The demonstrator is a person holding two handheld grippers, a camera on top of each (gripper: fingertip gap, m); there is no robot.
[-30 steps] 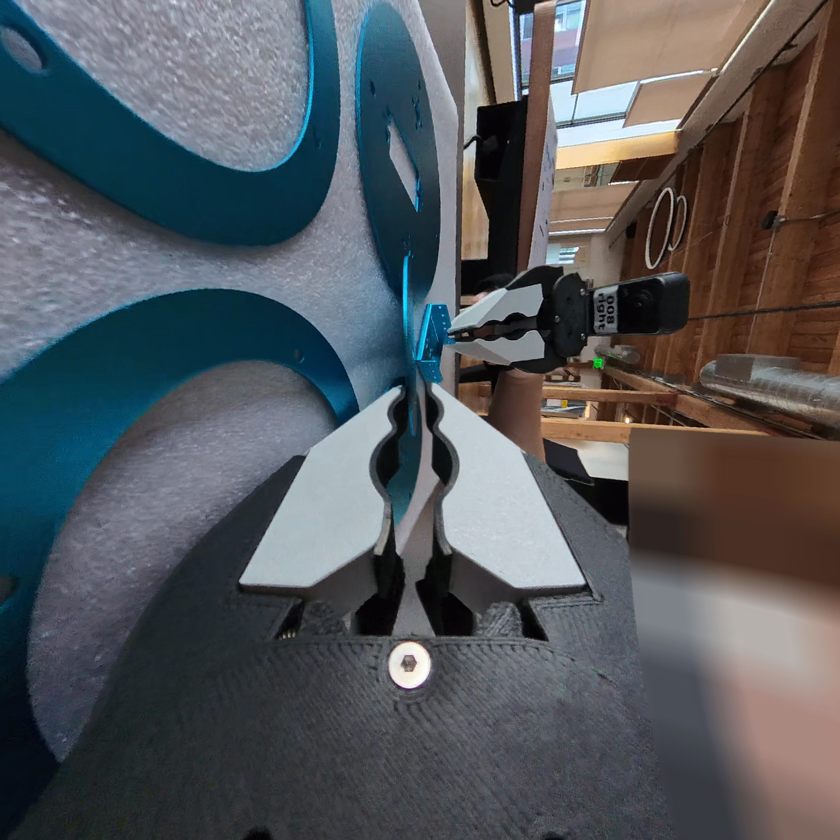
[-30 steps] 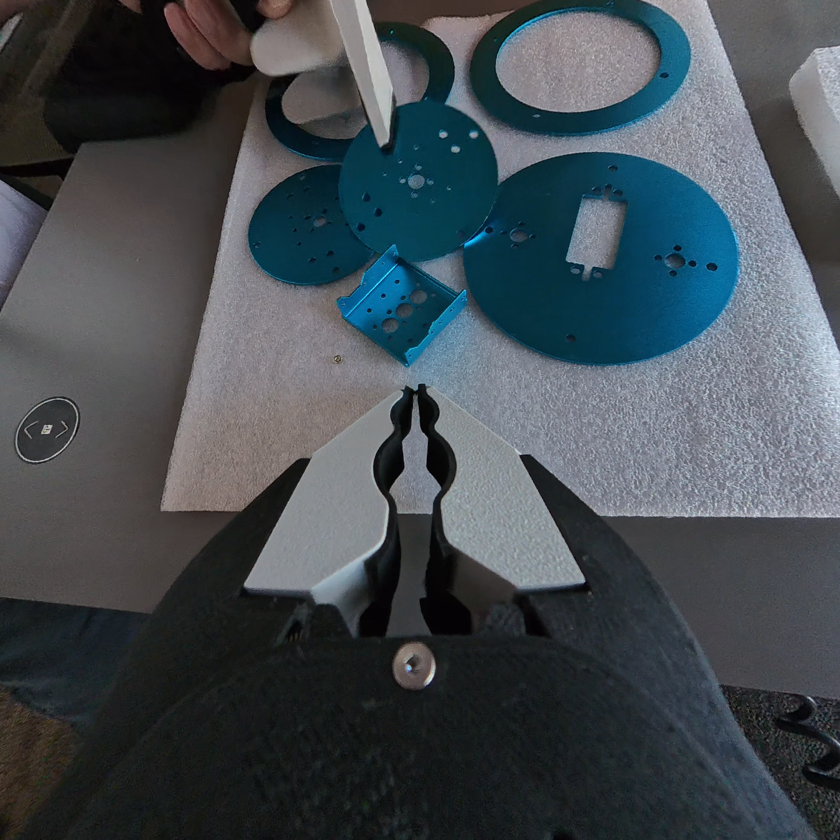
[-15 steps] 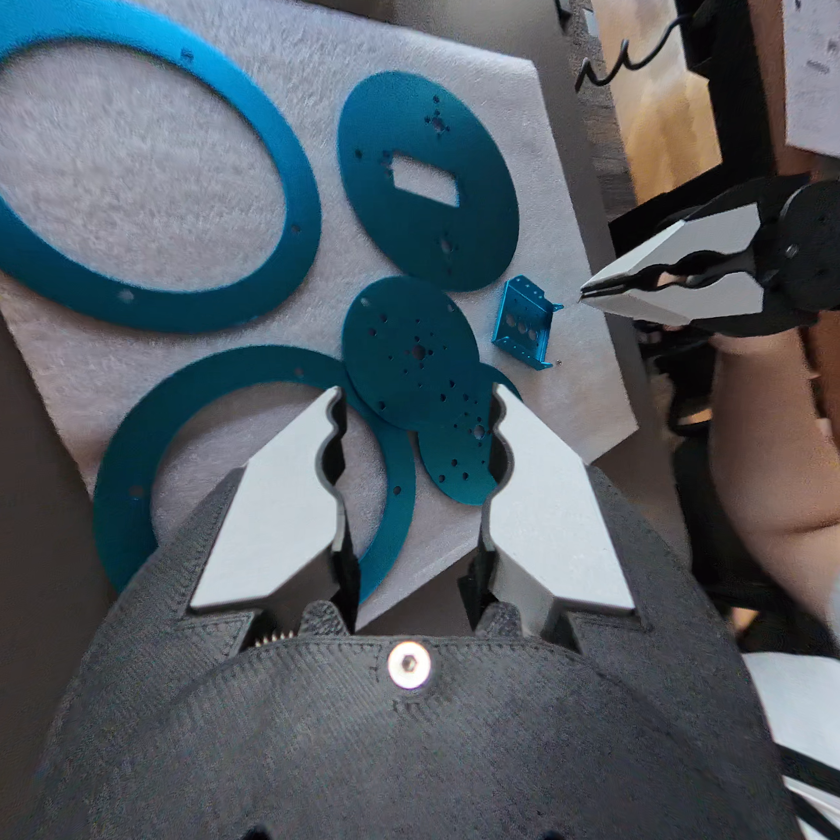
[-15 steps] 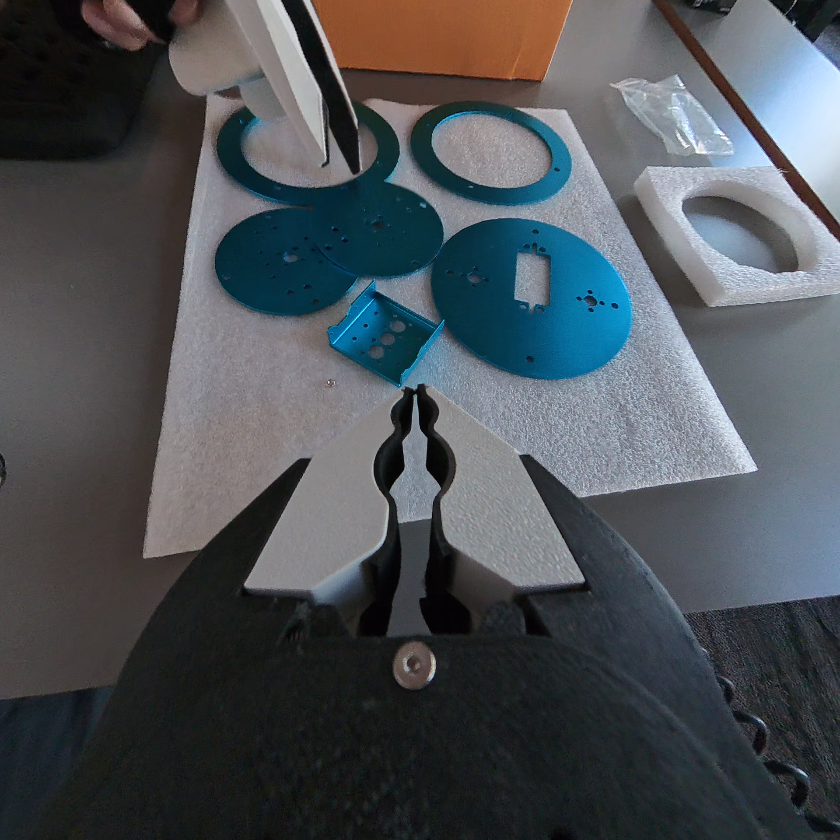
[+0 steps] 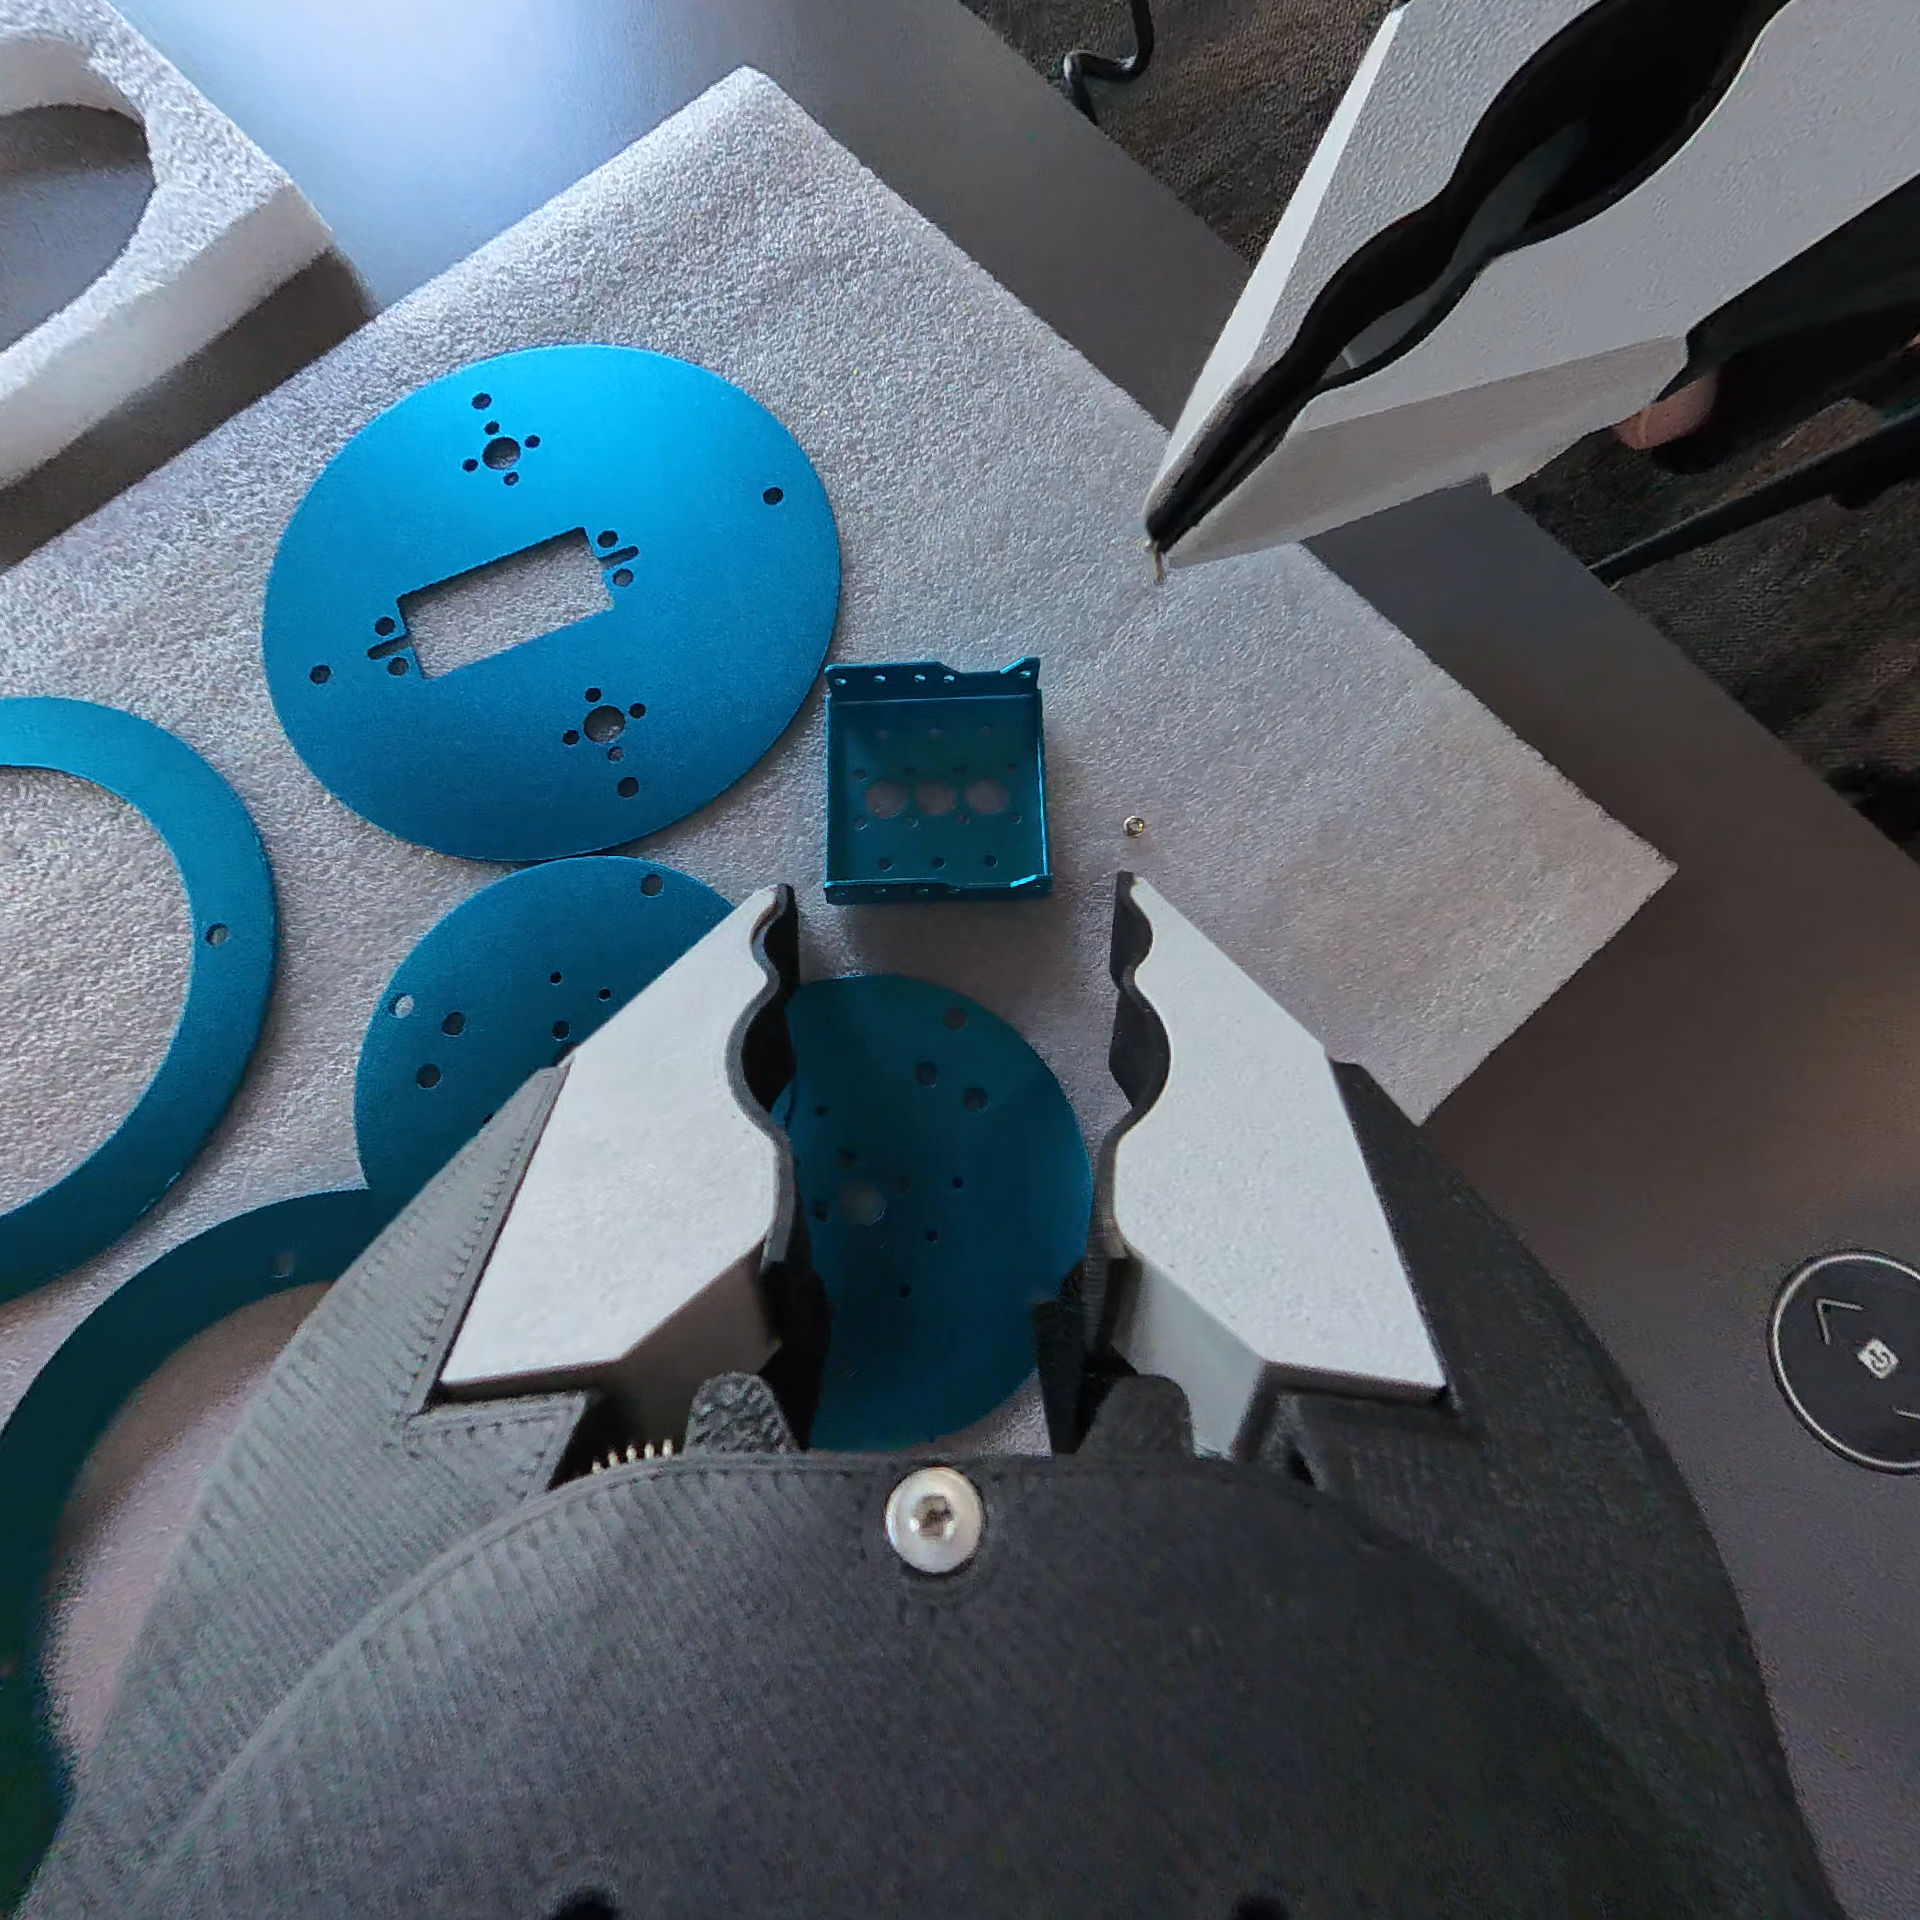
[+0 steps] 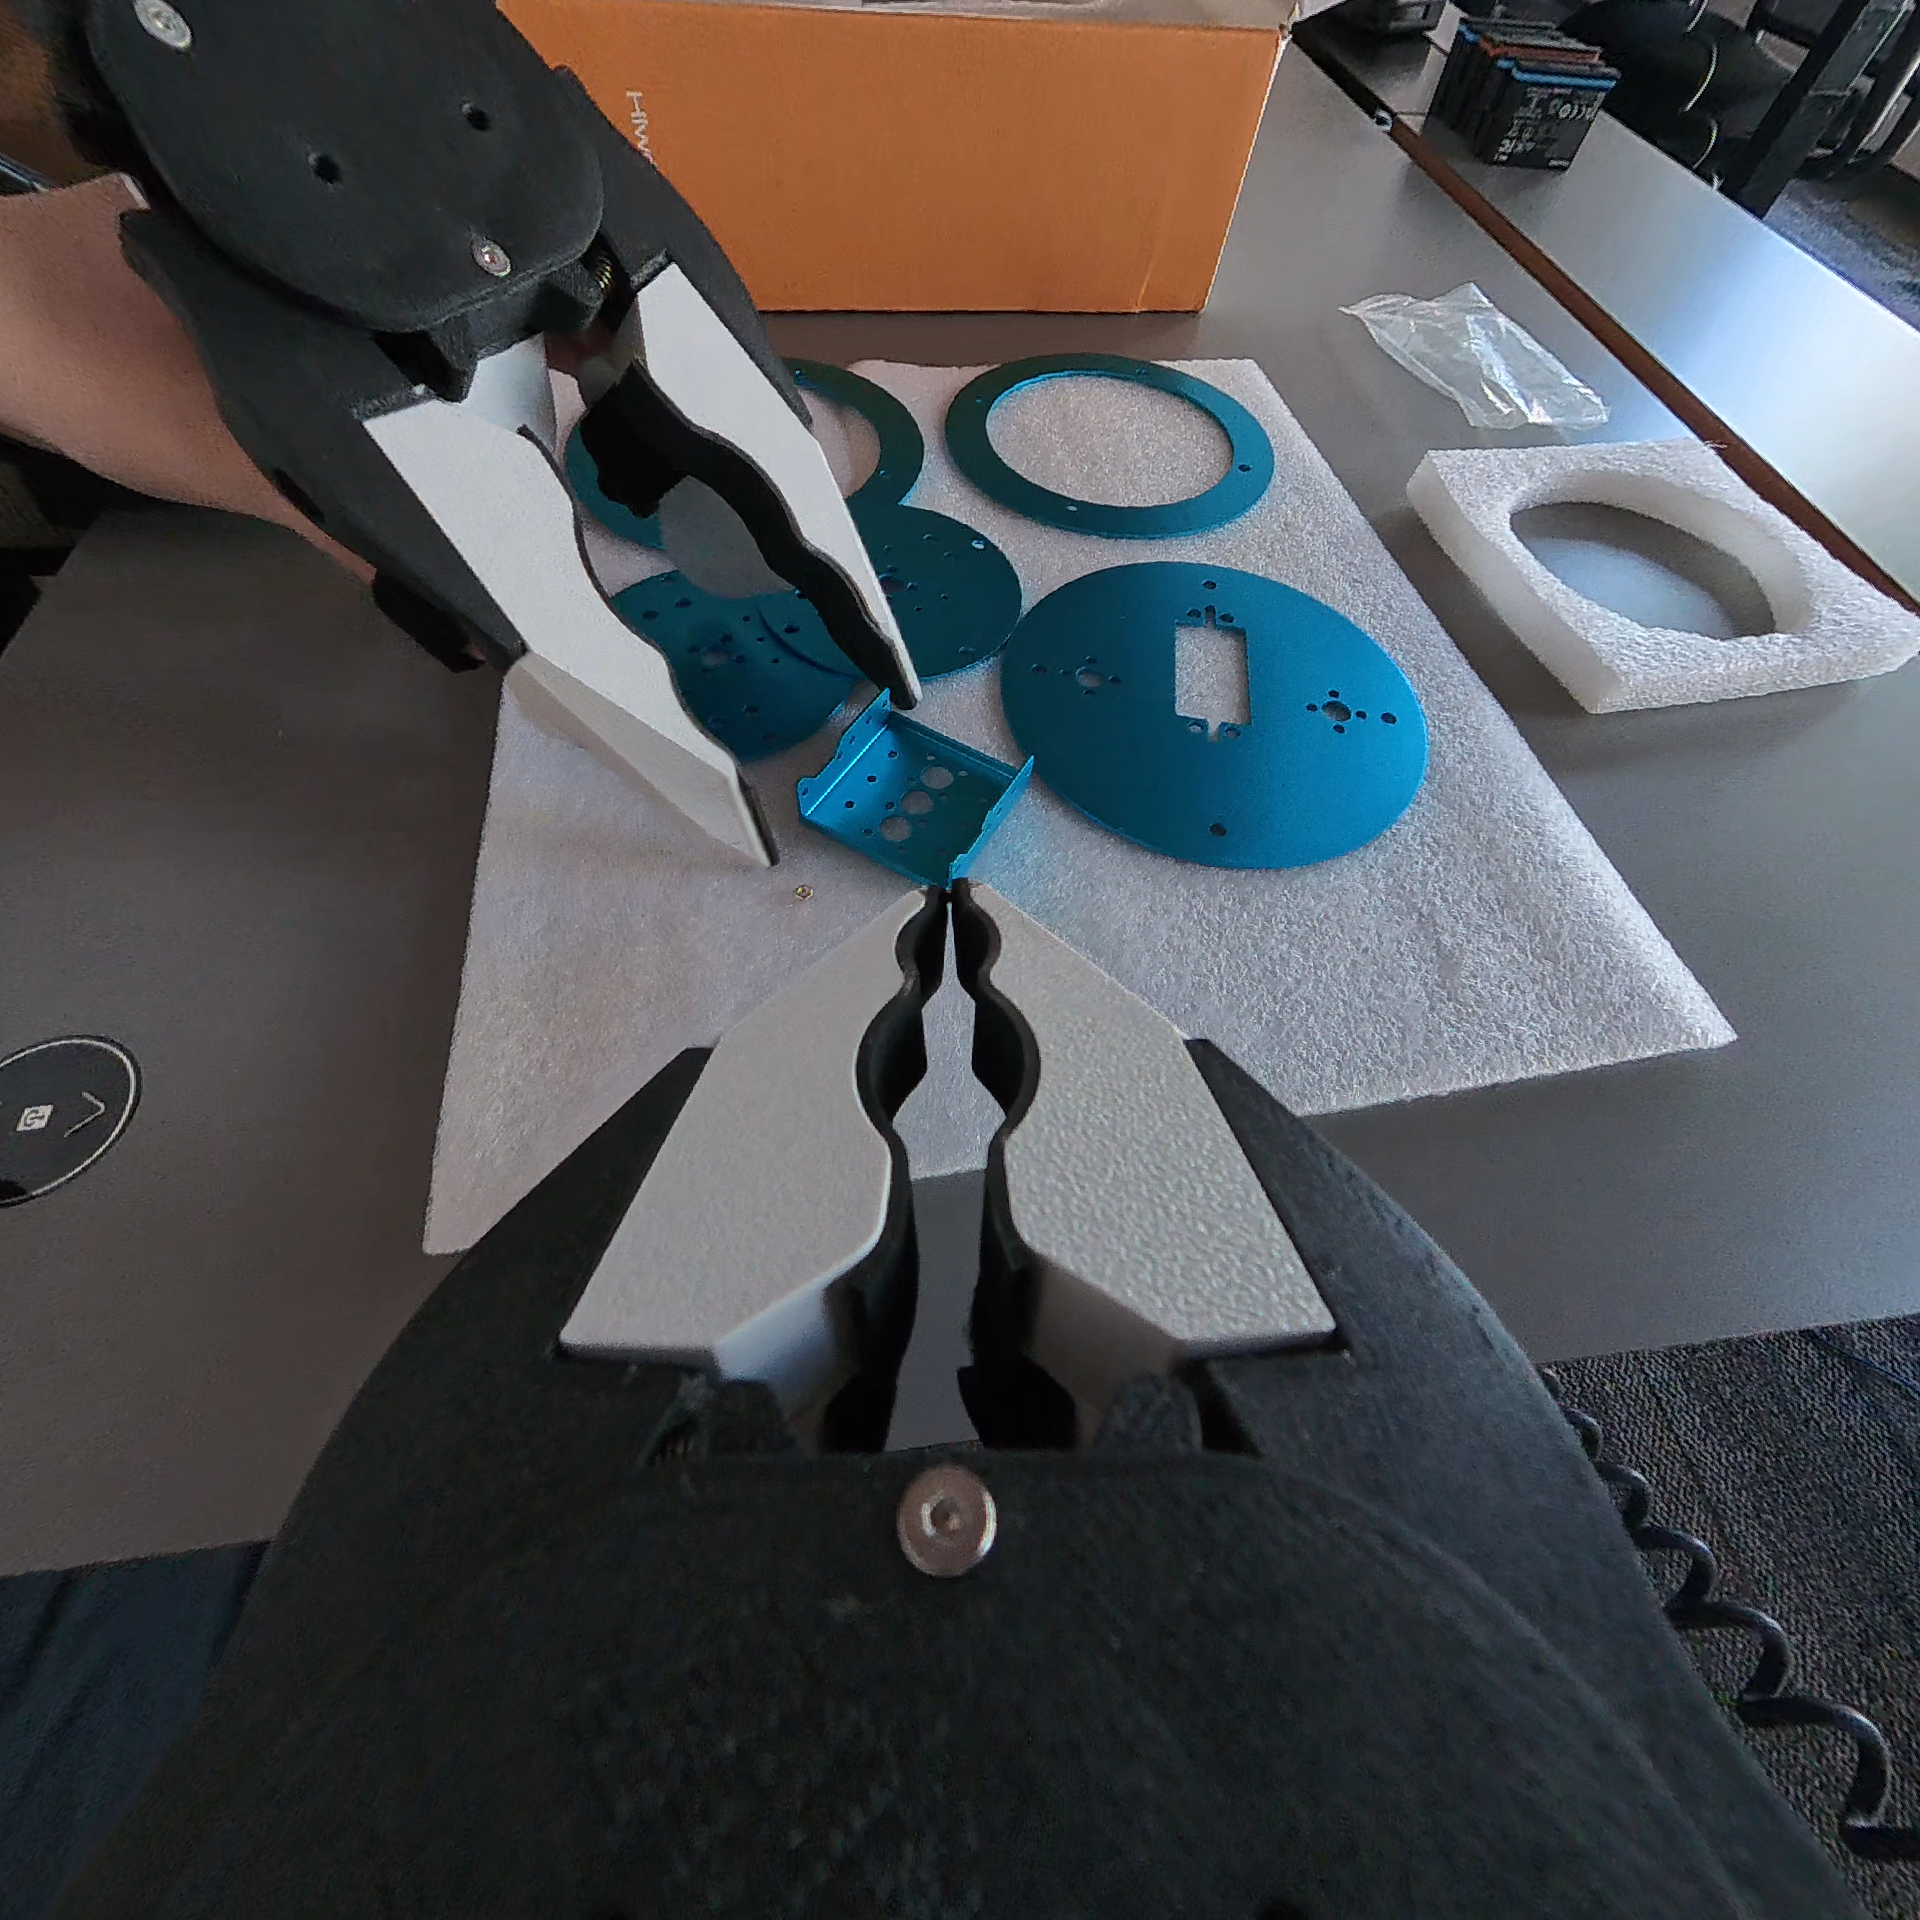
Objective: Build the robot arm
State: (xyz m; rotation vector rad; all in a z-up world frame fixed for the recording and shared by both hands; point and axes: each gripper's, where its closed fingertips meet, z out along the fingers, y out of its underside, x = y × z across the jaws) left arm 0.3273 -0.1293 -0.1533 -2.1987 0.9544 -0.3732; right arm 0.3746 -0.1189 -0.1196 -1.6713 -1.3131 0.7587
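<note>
A blue U-shaped bracket [image 5: 935, 795] with holes lies on a white foam sheet [image 5: 1351, 779]. My left gripper [image 5: 956, 899] is open and empty, just short of the bracket, above a small blue disc [image 5: 925, 1205]. In the right wrist view, my left gripper [image 6: 836, 774] hangs over the left end of the bracket [image 6: 914, 810]. My right gripper [image 6: 951, 894] is shut, tips just in front of the bracket. In the left wrist view, my right gripper [image 5: 1158, 551] has a tiny screw at its tips. A small loose nut [image 5: 1135, 826] lies beside the bracket.
A large blue disc [image 6: 1216, 717] with a rectangular slot, two blue rings [image 6: 1110, 457] and a second small disc [image 5: 520, 1029] lie on the sheet. An orange cardboard box [image 6: 935, 156], a foam block [image 6: 1662, 582] with a cutout and a plastic bag [image 6: 1475, 353] stand around it. The grippers' ends are close to 7 cm from one another.
My left gripper has let go of the small disc it held on edge, opened, and swung over the bracket. My right gripper has stayed shut and drawn back slightly.
</note>
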